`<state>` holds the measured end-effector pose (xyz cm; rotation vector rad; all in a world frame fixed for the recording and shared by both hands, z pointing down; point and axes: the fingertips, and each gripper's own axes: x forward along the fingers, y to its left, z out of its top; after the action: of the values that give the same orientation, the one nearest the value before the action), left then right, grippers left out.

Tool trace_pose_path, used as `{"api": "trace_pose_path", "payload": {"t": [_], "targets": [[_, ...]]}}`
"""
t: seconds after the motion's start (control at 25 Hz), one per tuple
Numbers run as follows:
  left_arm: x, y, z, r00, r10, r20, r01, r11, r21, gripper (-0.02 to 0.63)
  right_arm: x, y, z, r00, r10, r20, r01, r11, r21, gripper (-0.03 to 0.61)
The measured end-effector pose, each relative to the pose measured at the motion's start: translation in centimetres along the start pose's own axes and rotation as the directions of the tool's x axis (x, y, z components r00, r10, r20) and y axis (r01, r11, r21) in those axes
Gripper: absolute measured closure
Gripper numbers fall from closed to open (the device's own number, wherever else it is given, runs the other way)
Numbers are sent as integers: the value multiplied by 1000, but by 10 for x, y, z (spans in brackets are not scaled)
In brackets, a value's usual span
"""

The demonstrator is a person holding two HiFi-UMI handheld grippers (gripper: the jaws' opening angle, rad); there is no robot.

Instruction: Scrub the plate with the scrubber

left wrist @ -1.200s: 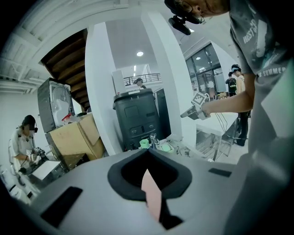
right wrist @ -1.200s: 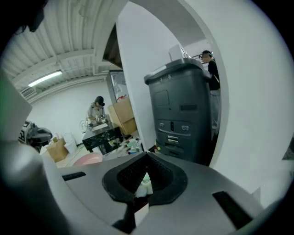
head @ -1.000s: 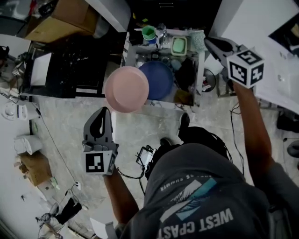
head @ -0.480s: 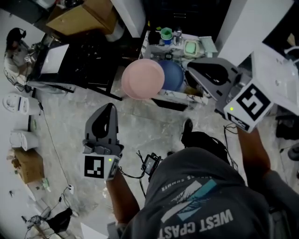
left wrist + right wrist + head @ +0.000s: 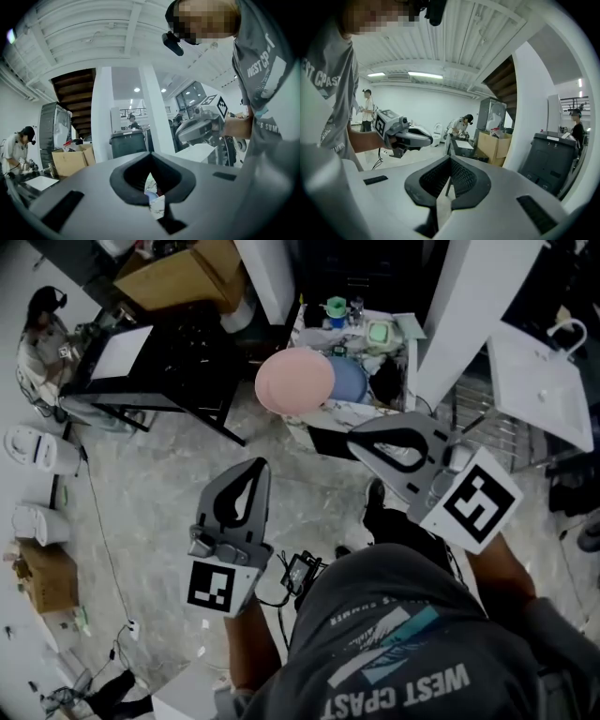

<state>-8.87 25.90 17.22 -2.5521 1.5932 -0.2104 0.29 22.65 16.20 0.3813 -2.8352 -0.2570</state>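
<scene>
Status: no scrubbing under way. You stand well back from the sink (image 5: 325, 414), with both grippers held over the floor (image 5: 159, 484), well apart from it.

Left gripper (image 5: 257, 465): jaws pressed together, nothing between them.
Right gripper (image 5: 356, 441): jaws likewise together, empty.

The pink plate (image 5: 294, 381) sits at the sink's front edge, overlapping a blue plate (image 5: 354, 382) beside it. A pale green item (image 5: 380, 334) at the back of the sink may be the scrubber; it is too small to confirm.

Judgement: the plate's condition cannot be read from here. With no tool in hand, what is left, if anything, is to approach, take plate and scrubber, and scrub.
</scene>
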Motion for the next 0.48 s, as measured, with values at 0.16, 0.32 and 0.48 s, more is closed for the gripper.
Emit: {"api": "trace_pose_path", "payload": {"t": [0.16, 0.32, 0.48], "targets": [[-19, -22, -7, 999, -37, 8, 37, 999, -8, 612, -14, 32, 0, 1000, -24, -14, 24, 1000, -17, 551], [-32, -41, -10, 998, -65, 18, 65, 998, -13, 612, -32, 50, 0, 998, -55, -21, 54, 998, -23, 551], [-44, -52, -8, 997, -76, 35, 76, 997, -3, 612, -45, 61, 0, 996, -80, -28, 79, 996, -34, 551]]}}
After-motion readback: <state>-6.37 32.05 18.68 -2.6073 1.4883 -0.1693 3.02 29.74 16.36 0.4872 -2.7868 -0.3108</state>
